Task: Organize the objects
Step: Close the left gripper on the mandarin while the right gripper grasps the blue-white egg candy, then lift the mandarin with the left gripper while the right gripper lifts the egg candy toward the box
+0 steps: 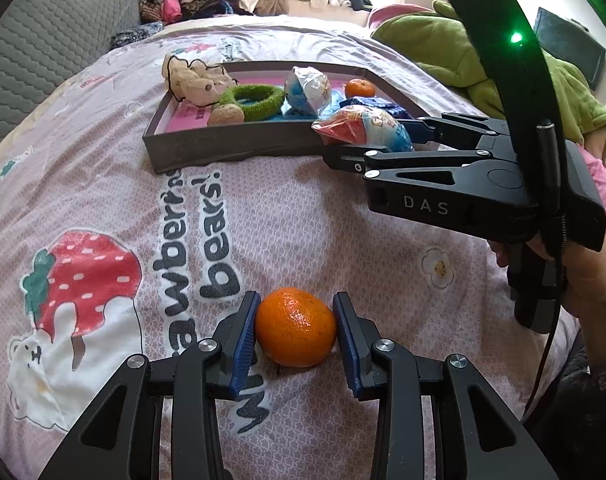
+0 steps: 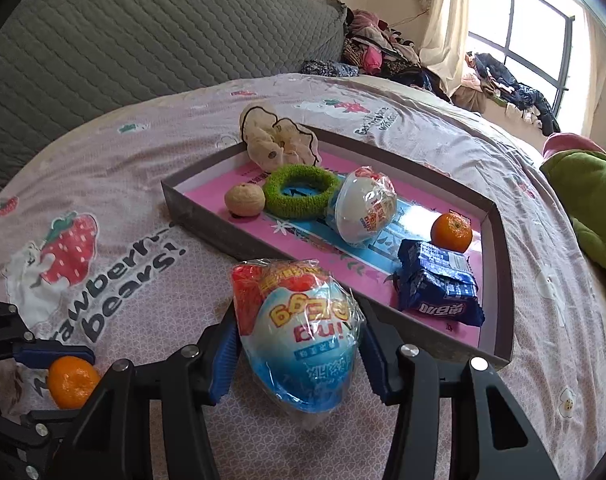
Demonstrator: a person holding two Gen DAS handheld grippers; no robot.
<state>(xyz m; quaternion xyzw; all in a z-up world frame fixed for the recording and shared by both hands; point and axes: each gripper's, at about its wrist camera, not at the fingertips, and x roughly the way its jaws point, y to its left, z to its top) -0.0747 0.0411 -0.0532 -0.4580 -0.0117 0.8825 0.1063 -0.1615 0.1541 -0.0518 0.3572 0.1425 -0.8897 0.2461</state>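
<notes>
Two tongs at work over a pink strawberry-print bed cover (image 1: pixel 287 216) — left tongs (image 1: pixel 295 328) pinching an orange mandarin (image 1: pixel 295 327) that rests on the cover, blue pads (image 1: pixel 245 340) pressed to both sides of the fruit; right tongs (image 2: pixel 299 344) clamped on a plastic-wrapped egg-shaped toy (image 2: pixel 299 336), red at its far end and blue near the pads, just short of the near wall of a shallow grey tray (image 2: pixel 207 224). Inside the tray, on its pink liner: cream scrunchie (image 2: pixel 277 142) draped over the far corner, walnut (image 2: pixel 245 199), green fuzzy ring (image 2: pixel 301 196), second wrapped egg toy (image 2: pixel 363 210), second mandarin (image 2: pixel 451 231), blue snack packets (image 2: pixel 437 280) — none touching either pair of tongs. Seen beyond: grey quilted headboard (image 2: pixel 143 40), green blanket (image 1: pixel 443 40), heaped clothes by a window (image 2: pixel 535 20)
</notes>
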